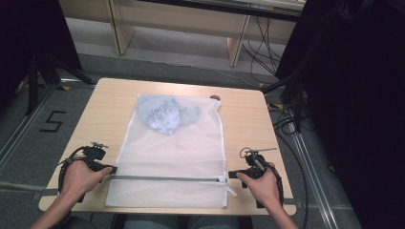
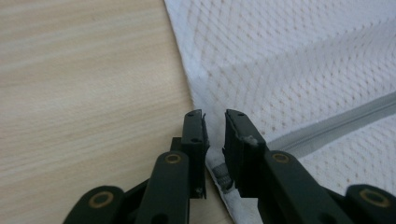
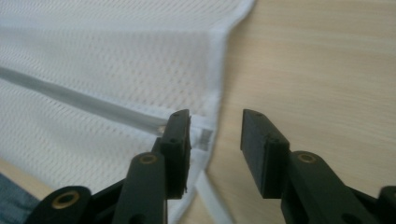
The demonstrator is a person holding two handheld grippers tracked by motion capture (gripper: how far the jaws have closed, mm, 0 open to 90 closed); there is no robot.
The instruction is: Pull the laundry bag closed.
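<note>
White mesh laundry bag (image 1: 172, 157) lies flat in the middle of the wooden table (image 1: 248, 119), grey zipper (image 1: 167, 179) closed near the person, bluish cloth (image 1: 165, 114) inside at the far end, left gripper (image 2: 214, 119) slightly open over its edge, right gripper (image 3: 215, 119) wider open, holding nothing.

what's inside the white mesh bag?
Through the white mesh laundry bag, a crumpled pale blue-grey garment sits bunched at the far end. The mesh blurs it, so its type and printed lettering can't be read. The rest of the bag looks flat.
</note>
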